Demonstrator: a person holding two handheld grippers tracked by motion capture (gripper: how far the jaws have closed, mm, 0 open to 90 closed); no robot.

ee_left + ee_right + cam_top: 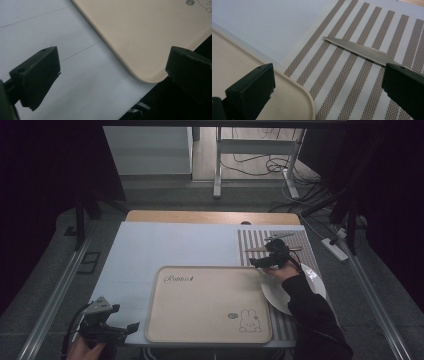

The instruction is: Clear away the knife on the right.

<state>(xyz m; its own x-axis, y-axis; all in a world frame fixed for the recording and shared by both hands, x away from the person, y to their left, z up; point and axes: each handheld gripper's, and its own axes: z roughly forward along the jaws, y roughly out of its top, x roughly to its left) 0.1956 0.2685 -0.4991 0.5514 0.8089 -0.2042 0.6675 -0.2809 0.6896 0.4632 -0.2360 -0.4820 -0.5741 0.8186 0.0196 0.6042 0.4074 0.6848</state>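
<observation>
A beige tray (207, 302) with a rabbit print lies at the table's near middle. To its right, a striped placemat (250, 240) carries a knife (255, 250) and another piece of cutlery (280, 236). A white plate (305, 285) sits on the mat's near part, partly under a dark sleeve. My right gripper (255, 263) hovers open over the tray's far right corner (294, 97), with the knife blade (359, 50) just ahead on the placemat (337, 75). At the near left, my left gripper (127, 316) is open beside the tray's near corner (150, 37), holding nothing.
The pale blue table cover (170, 245) spreads behind and left of the tray. A wooden edge (210, 216) bounds the far side. Beyond the table are a desk frame (260, 150), cables and a power strip (335, 249) on the floor.
</observation>
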